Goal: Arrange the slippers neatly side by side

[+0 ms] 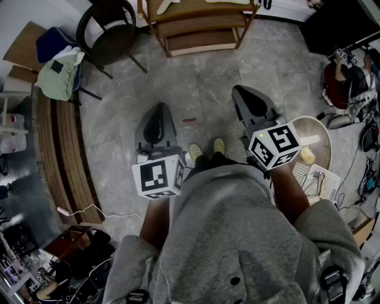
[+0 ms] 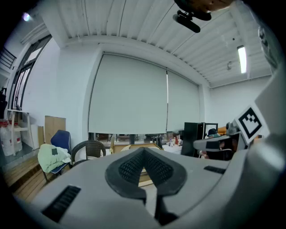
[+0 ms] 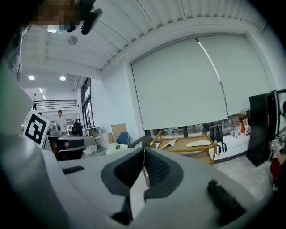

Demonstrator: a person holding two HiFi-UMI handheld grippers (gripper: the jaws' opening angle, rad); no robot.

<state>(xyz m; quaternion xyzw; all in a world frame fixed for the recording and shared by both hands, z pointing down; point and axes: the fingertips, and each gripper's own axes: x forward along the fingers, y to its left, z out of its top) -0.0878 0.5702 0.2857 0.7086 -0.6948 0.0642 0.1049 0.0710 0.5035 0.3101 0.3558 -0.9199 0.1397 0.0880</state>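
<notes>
Two cream slippers (image 3: 199, 143) lie on the top shelf of a wooden rack (image 3: 178, 150) across the room; one (image 3: 172, 143) is tilted. In the head view the same slippers (image 1: 166, 5) show only as slivers at the upper edge, on the rack (image 1: 199, 27). My left gripper (image 1: 159, 108) and right gripper (image 1: 240, 90) are held side by side over the grey stone floor, well short of the rack. Both point towards it and slightly down. The left gripper (image 2: 144, 150) and the right gripper (image 3: 144, 151) are shut, pads meeting, with nothing between them.
A dark wicker chair (image 1: 107, 35) and a blue chair draped in green cloth (image 1: 59, 71) stand left of the rack. A wooden bench (image 1: 59, 148) runs along the left. At right are a round basin (image 1: 312, 133), a black cabinet (image 1: 338, 24) and a seated person (image 1: 350, 77).
</notes>
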